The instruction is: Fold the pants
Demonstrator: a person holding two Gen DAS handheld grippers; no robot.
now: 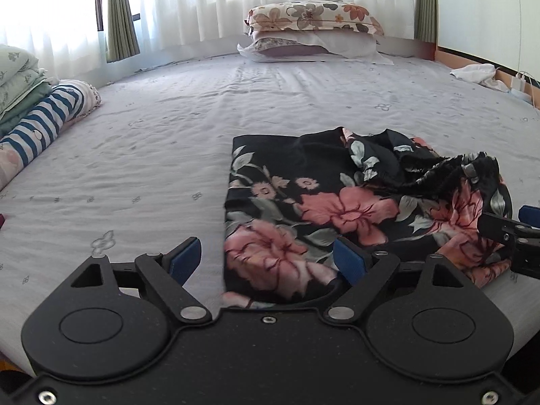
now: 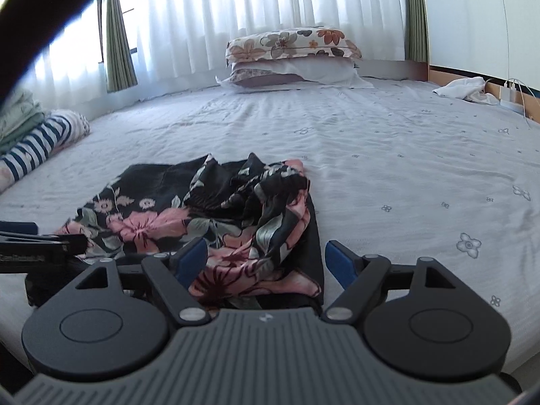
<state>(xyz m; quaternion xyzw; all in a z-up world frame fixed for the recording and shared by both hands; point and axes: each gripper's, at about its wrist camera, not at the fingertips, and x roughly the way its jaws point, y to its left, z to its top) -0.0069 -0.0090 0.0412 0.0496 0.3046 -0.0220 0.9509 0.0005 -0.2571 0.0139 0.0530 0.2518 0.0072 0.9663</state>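
Both your left gripper [image 1: 266, 258] and right gripper [image 2: 266, 260] gape empty over the pants [image 1: 324, 209], folded compact, bunched top layer ahead unsmoothed.

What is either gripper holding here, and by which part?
Nothing is held. The left gripper and right gripper both stand open above the floral pants, which lie loose on the bed.
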